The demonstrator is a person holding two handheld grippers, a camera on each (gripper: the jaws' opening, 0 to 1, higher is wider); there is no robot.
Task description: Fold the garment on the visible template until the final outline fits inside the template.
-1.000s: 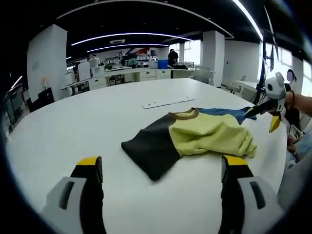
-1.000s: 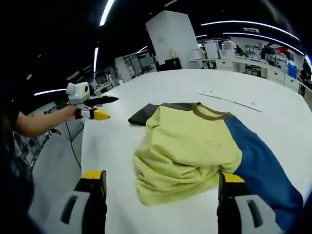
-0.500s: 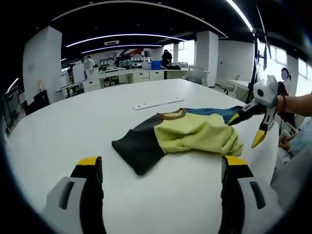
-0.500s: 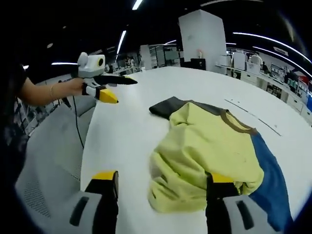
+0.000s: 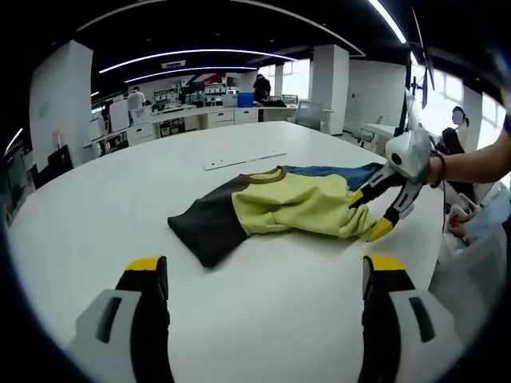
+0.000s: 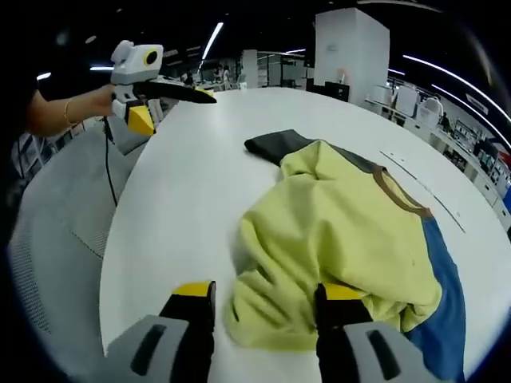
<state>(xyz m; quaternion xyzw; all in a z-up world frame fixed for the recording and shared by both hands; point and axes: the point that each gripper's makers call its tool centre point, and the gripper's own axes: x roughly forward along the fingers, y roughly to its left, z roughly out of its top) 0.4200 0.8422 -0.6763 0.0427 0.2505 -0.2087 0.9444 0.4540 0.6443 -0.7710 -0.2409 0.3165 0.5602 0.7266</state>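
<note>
Jaws of the right gripper [image 6: 259, 299] stand apart, straddling the bunched yellow hem of the T-shirt [image 6: 343, 231] lying on the white counter [image 6: 176, 199]. Well back from the shirt, the left gripper [image 5: 263, 275] hovers with its jaws spread wide and empty. Closing now may pinch several crumpled layers at once (the hem is heaped), dragging the whole garment. From the right jaws, the shirt's long axis runs away, collar farthest, black sleeve forward-left, blue panel to the right.
</note>
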